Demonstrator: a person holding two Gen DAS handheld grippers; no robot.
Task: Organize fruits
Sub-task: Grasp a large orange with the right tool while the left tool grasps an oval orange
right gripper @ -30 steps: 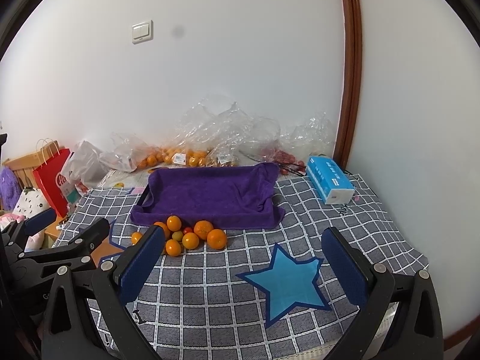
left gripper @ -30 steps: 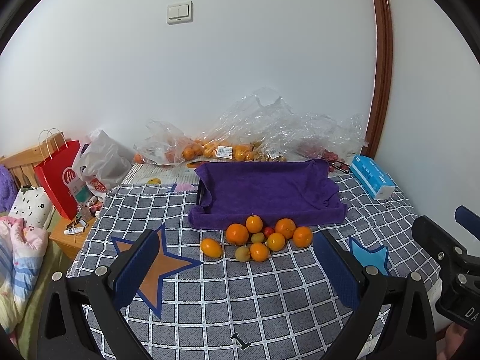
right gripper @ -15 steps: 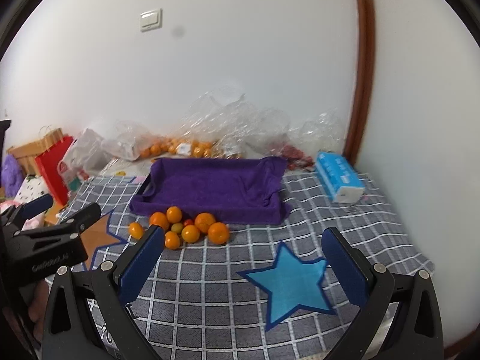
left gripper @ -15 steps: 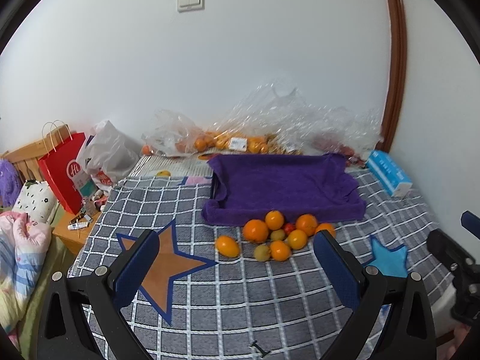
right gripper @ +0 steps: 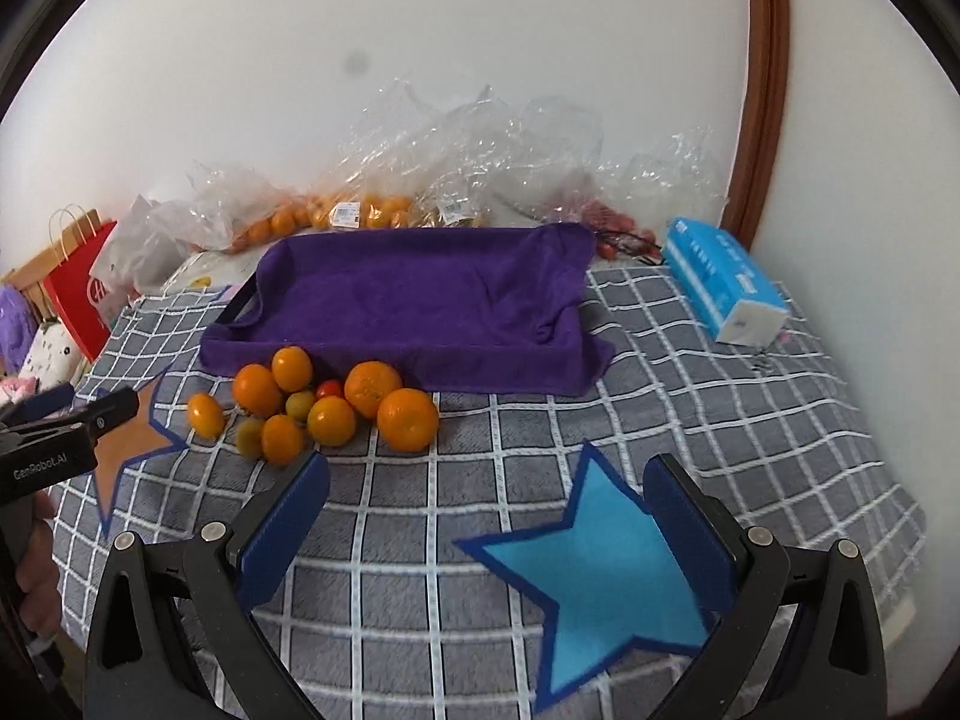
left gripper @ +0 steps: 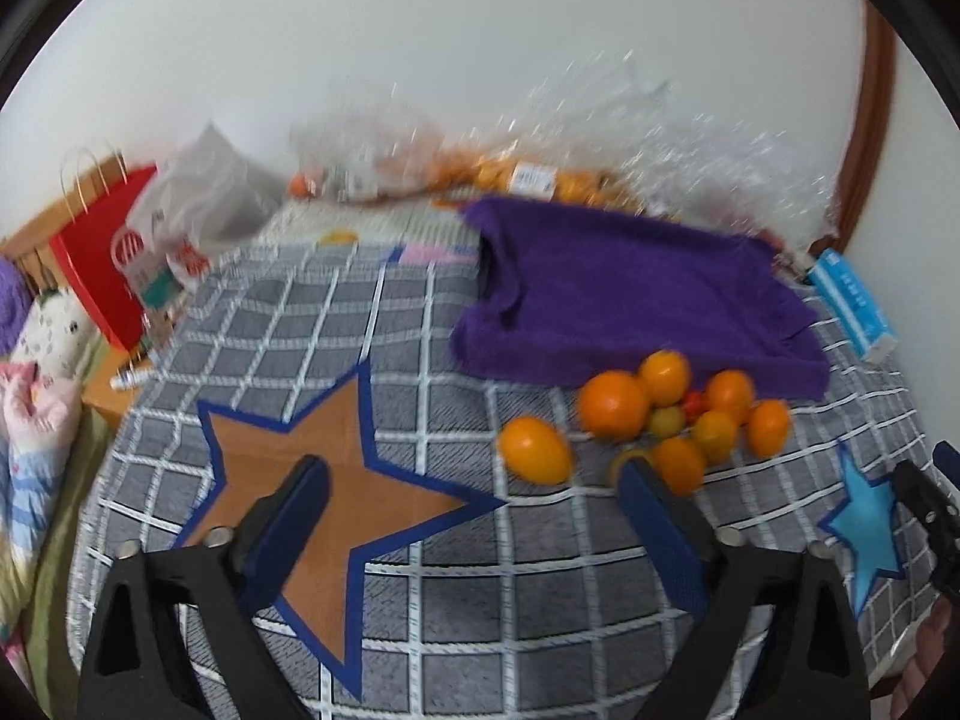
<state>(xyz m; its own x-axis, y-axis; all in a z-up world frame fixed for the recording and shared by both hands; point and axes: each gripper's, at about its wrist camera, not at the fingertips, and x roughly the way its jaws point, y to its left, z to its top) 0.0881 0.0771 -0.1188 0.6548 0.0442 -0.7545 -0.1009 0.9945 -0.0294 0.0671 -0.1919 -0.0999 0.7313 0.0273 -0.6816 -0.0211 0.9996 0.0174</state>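
A pile of oranges with a few small green and red fruits (left gripper: 660, 414) (right gripper: 324, 408) lies on the checked bedspread in front of a tray draped in a purple towel (left gripper: 630, 300) (right gripper: 420, 300). One orange (left gripper: 534, 450) lies apart on the pile's left. My left gripper (left gripper: 474, 471) hovers over the orange star patch (left gripper: 324, 480); its jaws are closing with nothing between them, and the lone orange sits just ahead of the gap. My right gripper (right gripper: 486, 468) stands open and empty beside the blue star patch (right gripper: 600, 570), right of the pile.
Clear plastic bags with more oranges (right gripper: 372, 210) line the wall behind the tray. A blue tissue pack (right gripper: 726, 288) lies at the right. A red paper bag (left gripper: 102, 258) and a wooden bedside table stand off the bed's left edge.
Both grippers have come down and closer to the fruit pile, which now looks larger. The left gripper's fingers stand a little nearer together. The left view has blurred.
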